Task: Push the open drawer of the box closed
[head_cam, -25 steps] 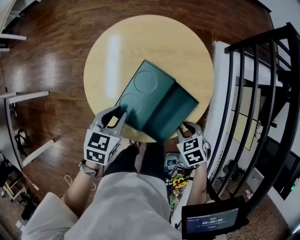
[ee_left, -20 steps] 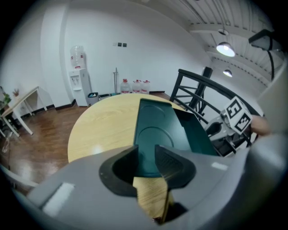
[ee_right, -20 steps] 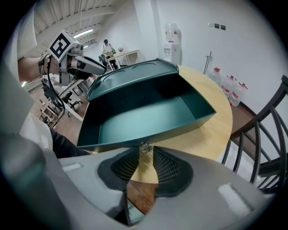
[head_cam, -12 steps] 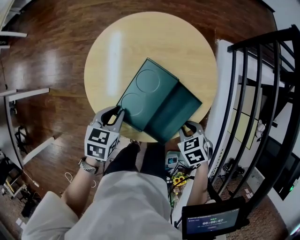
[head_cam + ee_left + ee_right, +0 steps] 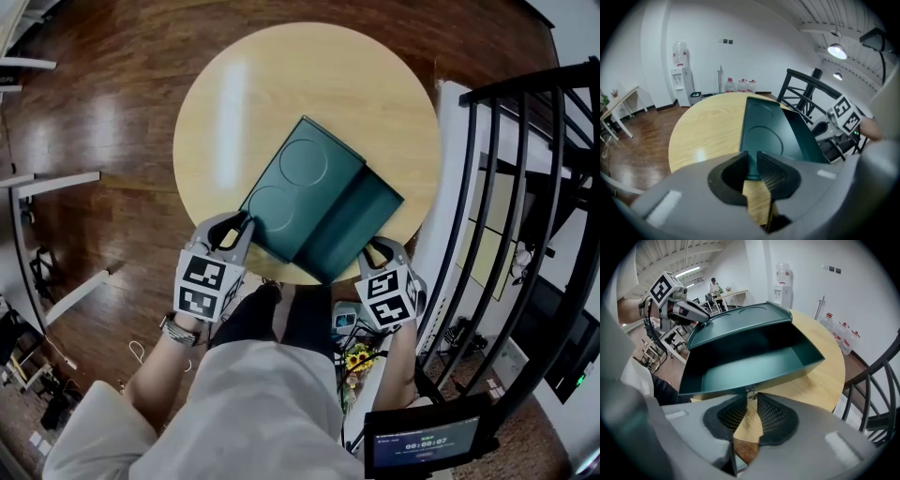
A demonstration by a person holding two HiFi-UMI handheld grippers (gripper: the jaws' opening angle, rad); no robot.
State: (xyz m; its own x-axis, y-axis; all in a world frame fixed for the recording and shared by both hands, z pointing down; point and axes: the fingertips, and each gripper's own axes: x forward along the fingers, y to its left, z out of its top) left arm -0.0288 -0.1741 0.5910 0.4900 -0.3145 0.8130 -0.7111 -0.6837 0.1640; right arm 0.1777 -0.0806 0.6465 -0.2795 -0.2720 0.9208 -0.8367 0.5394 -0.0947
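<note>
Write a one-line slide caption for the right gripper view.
Right hand-held gripper closed on the small knob of the open teal drawer, box resting on a round wooden table.

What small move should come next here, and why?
Probably push the right gripper forward, sliding the drawer into the box. The drawer stands open, its knob sits between that gripper's jaws, and the left gripper, jaws closing on the box's corner, braces it.

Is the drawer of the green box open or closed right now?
Open. The drawer juts out of the box, its empty inside showing.
</note>
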